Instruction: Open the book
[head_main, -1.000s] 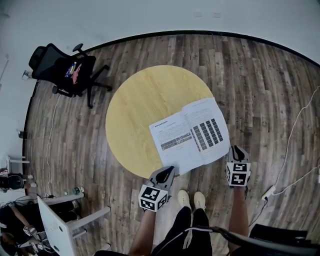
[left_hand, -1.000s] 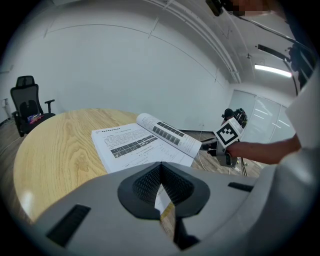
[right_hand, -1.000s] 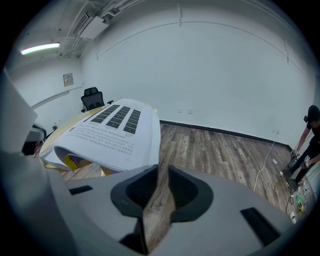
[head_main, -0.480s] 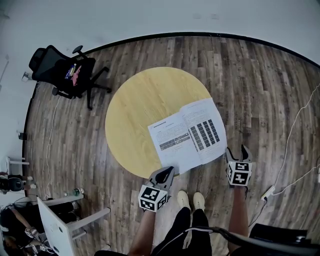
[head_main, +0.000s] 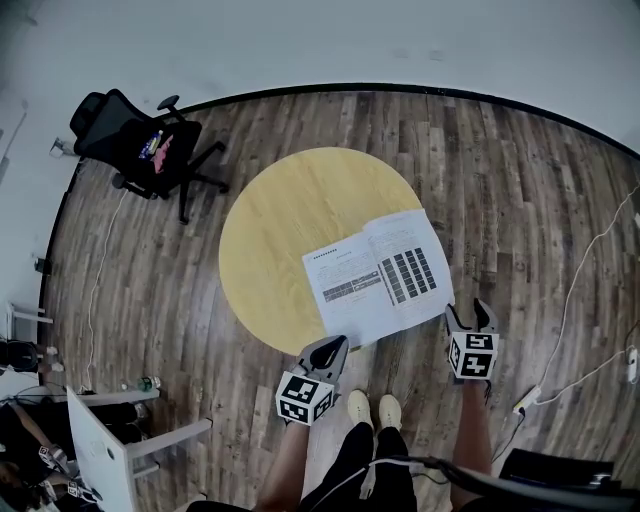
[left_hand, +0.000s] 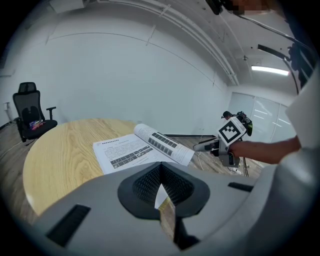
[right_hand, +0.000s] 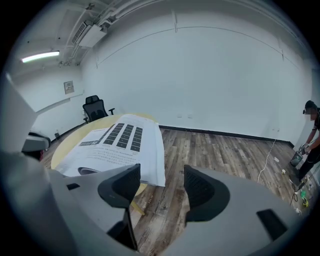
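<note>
Open book (head_main: 378, 277) of illegibly small print, left gripper (head_main: 338, 344) tight on its corner, right gripper (head_main: 469, 313) wide and empty.

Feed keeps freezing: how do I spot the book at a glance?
Start at the round yellow wooden table in the middle of the dark plank floor. The open white paper book lies at its edge nearest the person, one page overhanging the rim. Nothing else sits on the table, and its right page carries a grid of dark blocks.

Head view looks steeply down; 2 gripper views look low across the table (head_main: 280, 220) (book (head_main: 378, 275) shared).
</note>
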